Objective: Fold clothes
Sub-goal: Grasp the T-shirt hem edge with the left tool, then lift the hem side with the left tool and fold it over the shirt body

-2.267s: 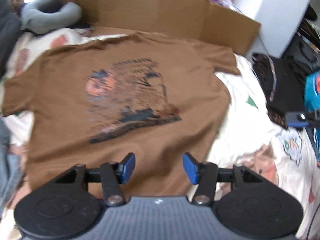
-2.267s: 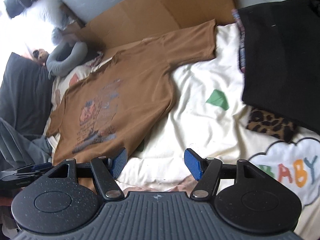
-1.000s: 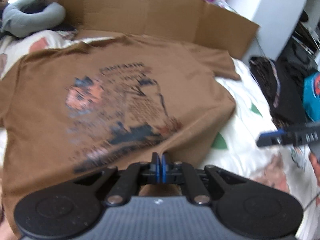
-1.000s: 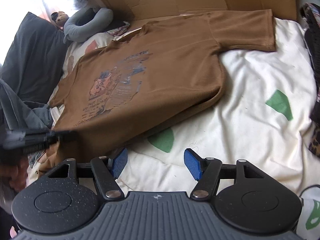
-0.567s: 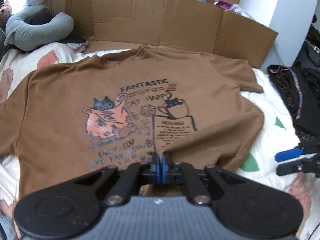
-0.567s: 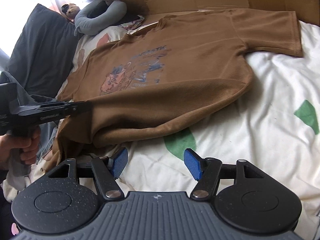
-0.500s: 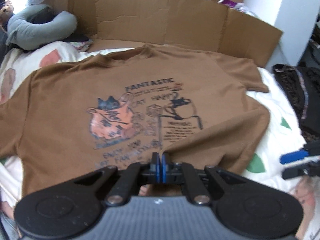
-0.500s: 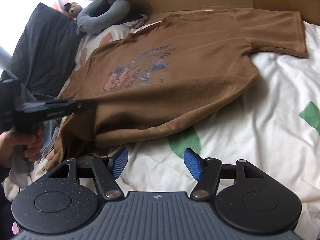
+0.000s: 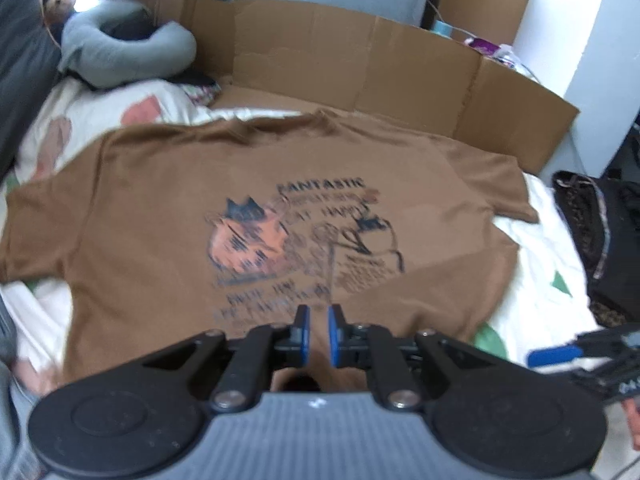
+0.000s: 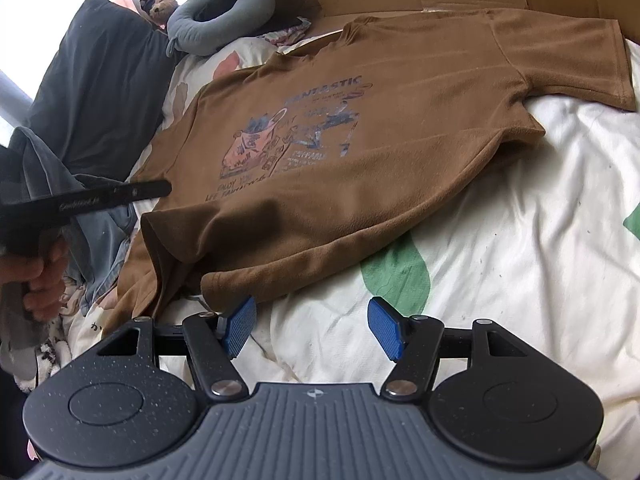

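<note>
Home bedroom, printed duvet [image 10: 520, 280], dark pillow [image 10: 100, 92], teddy bear [image 10: 158, 4], neck pillow [image 9: 120, 52]

left black two-finger gripper with blue pads [image 9: 319, 330] tilted downward, jaws opening, narrow gap, nothing pinched between them. right black two-finger gripper with blue pads [image 10: 314, 328] tilted downward, jaws wide apart, empty. bare left hand [image 10: 38, 278] wrapped round the left gripper's handle, at left edge of right wrist view.
</note>
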The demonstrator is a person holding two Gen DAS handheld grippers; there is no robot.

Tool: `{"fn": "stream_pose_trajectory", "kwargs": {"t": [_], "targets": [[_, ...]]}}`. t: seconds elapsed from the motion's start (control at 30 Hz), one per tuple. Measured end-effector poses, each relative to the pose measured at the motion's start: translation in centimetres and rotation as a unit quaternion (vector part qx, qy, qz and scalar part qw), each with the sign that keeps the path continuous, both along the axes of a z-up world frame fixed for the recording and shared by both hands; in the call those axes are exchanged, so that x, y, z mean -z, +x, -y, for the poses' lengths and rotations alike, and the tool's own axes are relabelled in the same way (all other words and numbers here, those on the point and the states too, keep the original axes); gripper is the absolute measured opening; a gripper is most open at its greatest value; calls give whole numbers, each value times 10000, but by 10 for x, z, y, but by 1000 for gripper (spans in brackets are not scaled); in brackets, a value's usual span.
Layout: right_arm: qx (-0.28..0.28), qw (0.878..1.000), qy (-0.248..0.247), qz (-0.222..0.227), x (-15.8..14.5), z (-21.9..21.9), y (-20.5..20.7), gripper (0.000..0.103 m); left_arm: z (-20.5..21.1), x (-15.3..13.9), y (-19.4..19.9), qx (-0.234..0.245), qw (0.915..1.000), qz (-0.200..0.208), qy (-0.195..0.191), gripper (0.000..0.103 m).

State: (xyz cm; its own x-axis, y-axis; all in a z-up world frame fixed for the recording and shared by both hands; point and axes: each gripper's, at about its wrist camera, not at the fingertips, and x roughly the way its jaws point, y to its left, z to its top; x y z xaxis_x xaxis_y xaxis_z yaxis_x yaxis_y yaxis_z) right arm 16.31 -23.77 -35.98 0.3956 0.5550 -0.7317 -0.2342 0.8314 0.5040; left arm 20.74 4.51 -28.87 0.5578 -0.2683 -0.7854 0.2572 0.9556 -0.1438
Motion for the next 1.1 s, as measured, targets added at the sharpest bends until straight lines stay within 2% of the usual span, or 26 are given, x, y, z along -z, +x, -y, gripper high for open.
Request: {"fn": "stream_pose_trajectory", "kwargs": {"t": [0.17,0.33,0.4,0.57,0.73,0.87,1.0,1.07,1.1], "targets": [[4,10000,-2,-14,0,0,0,68,14,7,-15,207,9994,-204,-170,12],[0,10000,17,-42,0,-1,-2,68,25,22,-24,374,9983,-385,-212,32],[-14,10000,28,-47,0,-2,-2,68,29,28,-27,480,9977,-410,-259,36],[-33,10000,27,-79,1,-2,-4,68,31,47,-25,419,9970,-592,-272,36],[-6,9999,23,-140,4,0,-4,68,22,57,-24,284,9943,-806,-644,42],[-33,9999,26,-160,5,0,-6,68,11,66,-26,81,9885,-985,-1141,42],[-29,9998,45,-201,6,1,-6,68,9,69,-27,56,9858,-994,-1352,39],[12,9997,96,-230,5,3,-6,68,8,68,-29,67,9850,-972,-1421,34],[36,9996,125,-248,5,3,-6,68,8,68,-30,80,9850,-951,-1439,28]]}}
